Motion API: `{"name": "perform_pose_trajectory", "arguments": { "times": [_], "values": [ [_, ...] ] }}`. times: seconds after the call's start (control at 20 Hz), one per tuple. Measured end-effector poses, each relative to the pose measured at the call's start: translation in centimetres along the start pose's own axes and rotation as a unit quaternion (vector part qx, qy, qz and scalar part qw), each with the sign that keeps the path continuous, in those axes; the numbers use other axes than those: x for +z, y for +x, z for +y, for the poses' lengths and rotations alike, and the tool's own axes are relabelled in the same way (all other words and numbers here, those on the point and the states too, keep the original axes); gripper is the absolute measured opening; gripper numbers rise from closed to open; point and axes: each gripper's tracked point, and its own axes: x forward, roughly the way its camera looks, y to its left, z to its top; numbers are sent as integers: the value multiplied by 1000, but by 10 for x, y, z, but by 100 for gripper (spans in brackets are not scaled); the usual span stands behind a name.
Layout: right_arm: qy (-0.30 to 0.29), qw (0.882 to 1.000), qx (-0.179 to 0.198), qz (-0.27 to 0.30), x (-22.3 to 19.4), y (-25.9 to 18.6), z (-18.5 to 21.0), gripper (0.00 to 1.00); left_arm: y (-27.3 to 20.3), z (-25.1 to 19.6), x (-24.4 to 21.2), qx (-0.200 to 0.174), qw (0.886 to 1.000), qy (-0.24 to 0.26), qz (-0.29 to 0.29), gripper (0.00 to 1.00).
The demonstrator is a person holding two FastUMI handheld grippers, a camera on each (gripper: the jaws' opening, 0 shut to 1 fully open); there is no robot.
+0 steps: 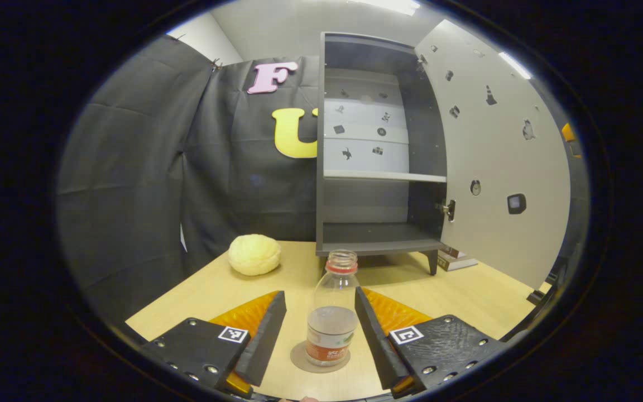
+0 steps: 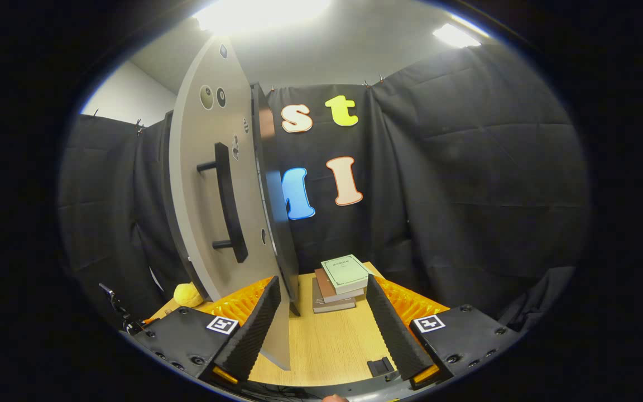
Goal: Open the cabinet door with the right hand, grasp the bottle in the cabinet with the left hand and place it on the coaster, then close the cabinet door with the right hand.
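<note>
Tabletop [image 1: 198, 290]: bottle [image 1: 331, 324] on coaster [image 1: 299, 360] btwn open left gripper [image 1: 320, 329] fingers.

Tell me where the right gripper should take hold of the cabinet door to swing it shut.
Grip the black bar handle at its middle, fingers either side of the upright bar. It stands off the door on two posts, leaving room behind it. Come from the door's outer face, which the right gripper already looks at; its jaws are open.

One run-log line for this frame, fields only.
stage: bottle on coaster | left gripper: open, straddling bottle | right gripper: open, at door edge | cabinet: open
</note>
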Motion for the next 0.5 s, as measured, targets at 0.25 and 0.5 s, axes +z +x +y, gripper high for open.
{"name": "perform_pose_trajectory", "arguments": {
  "times": [0.25,0.5],
  "values": [
    [-11,1000,14,-25,35,6,-3,98,-25,10,32,28,1000,-7,-4,77],
    [-4,998,42,-39,60,28,-9,98,-49,6,93,66,997,11,-35,74]
  ]
}}
